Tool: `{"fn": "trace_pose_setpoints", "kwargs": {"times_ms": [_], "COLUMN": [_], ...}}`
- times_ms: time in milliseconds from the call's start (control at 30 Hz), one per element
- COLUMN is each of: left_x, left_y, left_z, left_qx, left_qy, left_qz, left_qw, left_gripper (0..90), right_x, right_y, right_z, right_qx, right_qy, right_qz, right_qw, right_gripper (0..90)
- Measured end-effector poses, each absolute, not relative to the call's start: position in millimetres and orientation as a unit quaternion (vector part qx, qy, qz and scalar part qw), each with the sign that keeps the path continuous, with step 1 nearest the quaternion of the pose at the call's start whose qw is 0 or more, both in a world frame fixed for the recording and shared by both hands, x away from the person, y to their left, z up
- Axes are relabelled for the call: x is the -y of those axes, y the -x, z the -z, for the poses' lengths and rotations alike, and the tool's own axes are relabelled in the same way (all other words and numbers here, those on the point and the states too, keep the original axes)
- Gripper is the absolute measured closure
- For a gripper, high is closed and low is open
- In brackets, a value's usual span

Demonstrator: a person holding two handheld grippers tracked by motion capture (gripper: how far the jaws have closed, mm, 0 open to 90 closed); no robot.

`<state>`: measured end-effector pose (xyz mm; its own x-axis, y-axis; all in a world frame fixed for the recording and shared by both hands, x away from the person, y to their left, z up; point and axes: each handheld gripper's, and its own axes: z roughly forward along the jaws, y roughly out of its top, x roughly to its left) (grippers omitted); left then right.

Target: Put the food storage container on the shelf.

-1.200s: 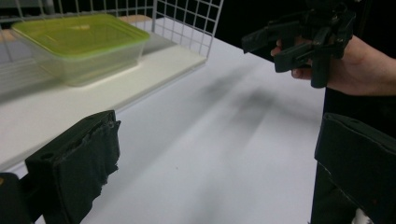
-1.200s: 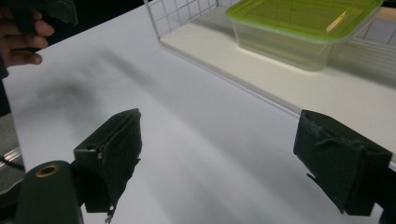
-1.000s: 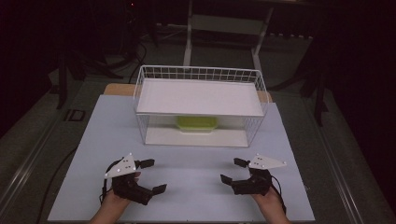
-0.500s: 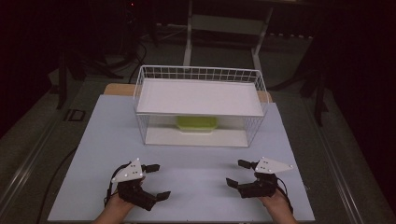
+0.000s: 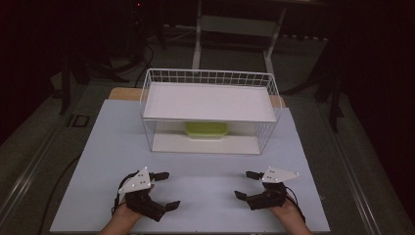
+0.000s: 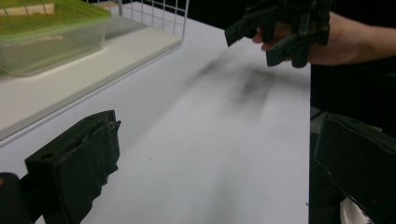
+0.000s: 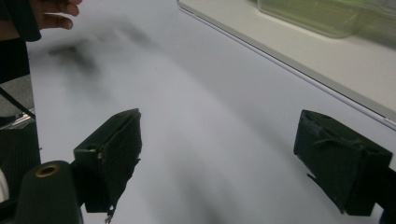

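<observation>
A white wire basket (image 5: 209,110) stands toward the far edge of the bench (image 5: 98,161), a pale board on a table, open on the side facing the person. A flat white shelf (image 5: 210,102) lies across its top, and a second white panel (image 5: 205,143) forms its floor. On that floor, under the shelf and toward the back, sits a clear container with a lime-green lid (image 5: 206,130). The shelf roofs it over and wire mesh closes the sides, so the open front is the one free way to it.

Near the bench's front edge, well apart from the basket, the left gripper (image 5: 162,190) sits toward the front-left corner and the right gripper (image 5: 248,184) toward the front-right. Both have their jaws spread wide with nothing between them, and each carries a grey three-cornered plate. Bare bench lies between them and the basket.

Beyond the far edge the room is dark, with a pale metal frame (image 5: 235,29) and cables on the floor.

The left gripper view shows what the high view hides: the container (image 6: 46,35) has see-through walls under a translucent green lid, and it rests on the white panel (image 6: 93,70) just inside the mesh. The other hand and its gripper (image 6: 285,28) hang at the upper right. The right gripper view catches the container (image 7: 327,16) at its top right and fingers (image 7: 56,14) at the upper left.
</observation>
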<state>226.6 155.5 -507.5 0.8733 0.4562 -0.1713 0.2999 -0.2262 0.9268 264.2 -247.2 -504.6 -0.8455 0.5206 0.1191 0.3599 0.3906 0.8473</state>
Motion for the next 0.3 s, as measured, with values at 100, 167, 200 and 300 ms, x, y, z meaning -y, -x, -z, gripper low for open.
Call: {"fn": "trace_pose_setpoints", "kwargs": {"times_ms": [100,167,200,300], "left_x": [-156.8,-158.2,-158.5,-159.2], "left_y": [-226.0,-225.7,-225.6,-226.3], "left_z": [506.6,505.8,505.4,505.3], "left_qx": [-0.246,-0.247,-0.249,-0.249], "left_qy": [-0.775,-0.773,-0.771,-0.769], "left_qz": [-0.069,-0.071,-0.072,-0.069], "left_qw": [0.578,0.58,0.581,0.584], "left_gripper": [0.7,0.7,0.7,0.7], "right_x": [248.5,248.7,248.5,248.4], "right_y": [-265.5,-265.4,-265.2,-265.0], "right_z": [505.7,505.2,505.0,504.6], "right_qx": [-0.829,-0.828,-0.827,-0.826], "right_qy": [-0.27,-0.271,-0.271,-0.271], "right_qz": [-0.484,-0.484,-0.486,-0.487], "right_qw": [0.082,0.081,0.081,0.082], "right_gripper": [15.1,15.1,15.1,15.1]}}
